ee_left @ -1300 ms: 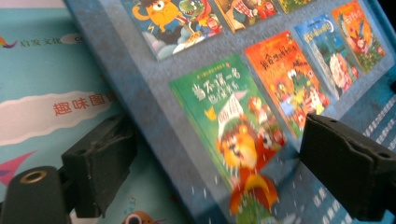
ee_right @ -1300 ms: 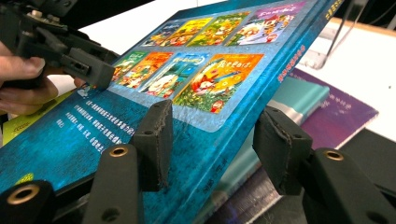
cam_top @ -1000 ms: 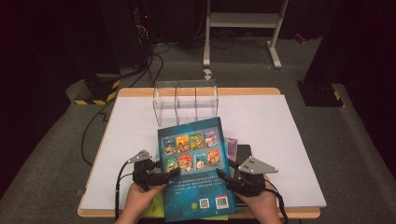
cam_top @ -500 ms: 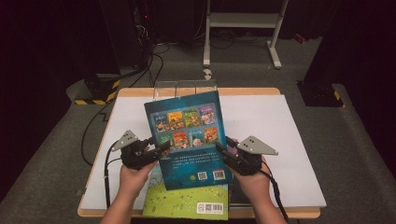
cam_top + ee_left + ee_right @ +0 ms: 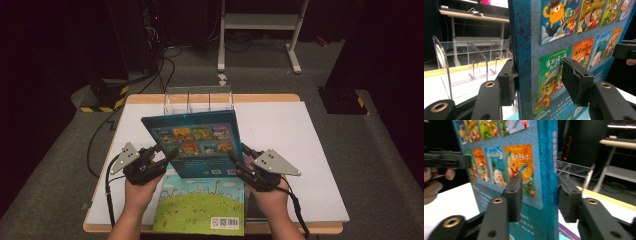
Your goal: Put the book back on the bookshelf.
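so the blue picture book [image 5: 192, 142] is up off the table, tilted back cover toward the camera, gripped on both side edges: left gripper [image 5: 167, 156] clamps its left edge, right gripper [image 5: 237, 161] its right edge. in the left gripper view the book [image 5: 564, 50] sits between the two black pads [image 5: 510, 80], one behind the edge and one on the printed back cover; the book's thickness is why they stand well apart, and those jaws have just closed in on it. in the right gripper view the spine edge [image 5: 546, 170] is between the pads [image 5: 515, 195], both touching, jaws just eased slightly wider but book not slipping as far as i can tell. two-sided hold likely so the floppy thin book stays flat and can be steered upright. beyond the fingertips, farther up the table, stands the clear acrylic divider rack [image 5: 199, 100], probably the destination slot. below the grippers, near the person's wrists, a green picture book [image 5: 200, 205] lies flat on the white table [image 5: 300, 150], with a dark book [image 5: 252, 207] just beside the right hand.
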